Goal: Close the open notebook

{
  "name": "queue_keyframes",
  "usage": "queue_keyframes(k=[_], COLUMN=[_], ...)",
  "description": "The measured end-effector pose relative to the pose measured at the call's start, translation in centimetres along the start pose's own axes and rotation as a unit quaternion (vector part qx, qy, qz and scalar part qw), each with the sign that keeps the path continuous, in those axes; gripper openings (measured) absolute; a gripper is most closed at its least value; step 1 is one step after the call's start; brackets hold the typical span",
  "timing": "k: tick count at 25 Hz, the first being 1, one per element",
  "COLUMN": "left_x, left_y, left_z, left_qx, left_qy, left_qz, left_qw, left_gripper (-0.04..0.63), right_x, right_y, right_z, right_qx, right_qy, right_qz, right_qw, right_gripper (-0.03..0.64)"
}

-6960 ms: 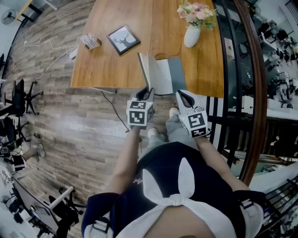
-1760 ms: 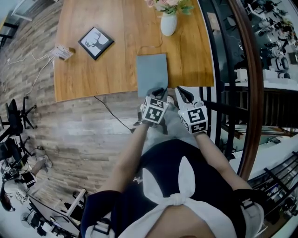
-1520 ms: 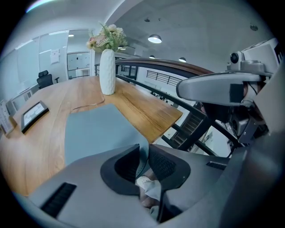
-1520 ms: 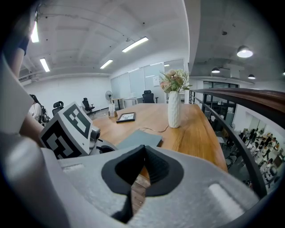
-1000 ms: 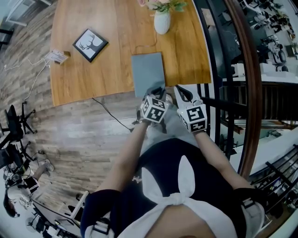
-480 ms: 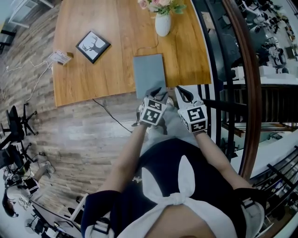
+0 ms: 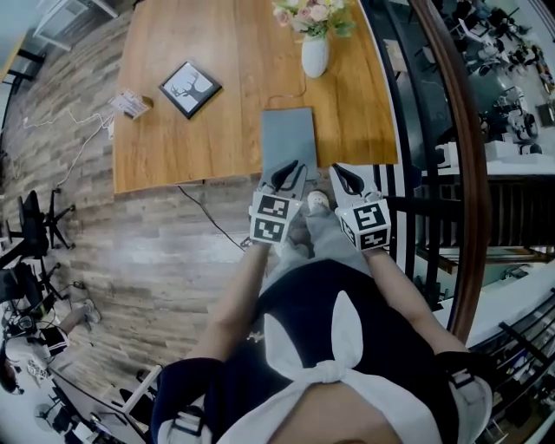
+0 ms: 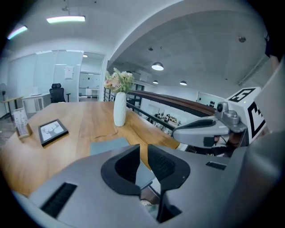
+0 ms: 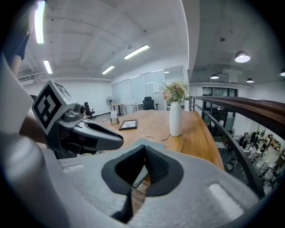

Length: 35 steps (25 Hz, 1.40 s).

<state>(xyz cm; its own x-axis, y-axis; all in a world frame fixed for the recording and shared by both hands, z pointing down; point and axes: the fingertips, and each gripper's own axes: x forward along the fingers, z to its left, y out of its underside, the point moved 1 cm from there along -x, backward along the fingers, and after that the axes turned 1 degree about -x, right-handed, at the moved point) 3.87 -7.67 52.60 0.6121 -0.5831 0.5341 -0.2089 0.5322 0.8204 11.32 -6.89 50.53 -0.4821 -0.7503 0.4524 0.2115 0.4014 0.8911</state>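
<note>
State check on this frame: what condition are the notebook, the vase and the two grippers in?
notebook: closed, lying flat on the table, grey cover up.
vase: upright, flowers in it.
left gripper: jaws narrowly apart, have just been closing, nothing between them.
right gripper: jaws together, empty.

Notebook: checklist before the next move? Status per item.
1. Notebook closed, grey cover flat on the table: ok.
2. Notebook's near edge fully on the table: cannot tell, the left gripper covers it in the head view.
3. Left gripper clear of the notebook: ok; its jaws have just been closing, narrow gap, nothing between them.
4. Right gripper empty, jaws together: ok.
5. Vase upright, apart from the notebook: ok.
</note>
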Motion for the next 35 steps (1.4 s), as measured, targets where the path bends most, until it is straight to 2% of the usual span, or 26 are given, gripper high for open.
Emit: queue_keyframes(k=[4, 10, 35], left_x=[-2.4, -4.9, -8.0], left_y=[-1.6, -2.5, -1.0], left_z=[0.0, -0.1, -1.4], left_qx=[0.000, 0.002, 0.000], left_qy=[-0.019, -0.026, -0.041], left_qz=[-0.035, -0.061, -0.070], left_qw=[0.9992, 0.9978, 0.9967], left_gripper=[0.040, 0.025, 0.018], right_x=[-0.7, -1.4, -3.8], right_y=[-0.8, -1.9, -1.4], right_z=[0.8, 2.0, 4.3], right_qx=[-0.003, -0.010, -0.021], right_qy=[-0.007, -0.015, -0.014], right_qz=[-0.012, -0.027, -0.032], right_qw=[1.000, 0.999, 0.999], right_gripper=[-0.002, -0.002, -0.003])
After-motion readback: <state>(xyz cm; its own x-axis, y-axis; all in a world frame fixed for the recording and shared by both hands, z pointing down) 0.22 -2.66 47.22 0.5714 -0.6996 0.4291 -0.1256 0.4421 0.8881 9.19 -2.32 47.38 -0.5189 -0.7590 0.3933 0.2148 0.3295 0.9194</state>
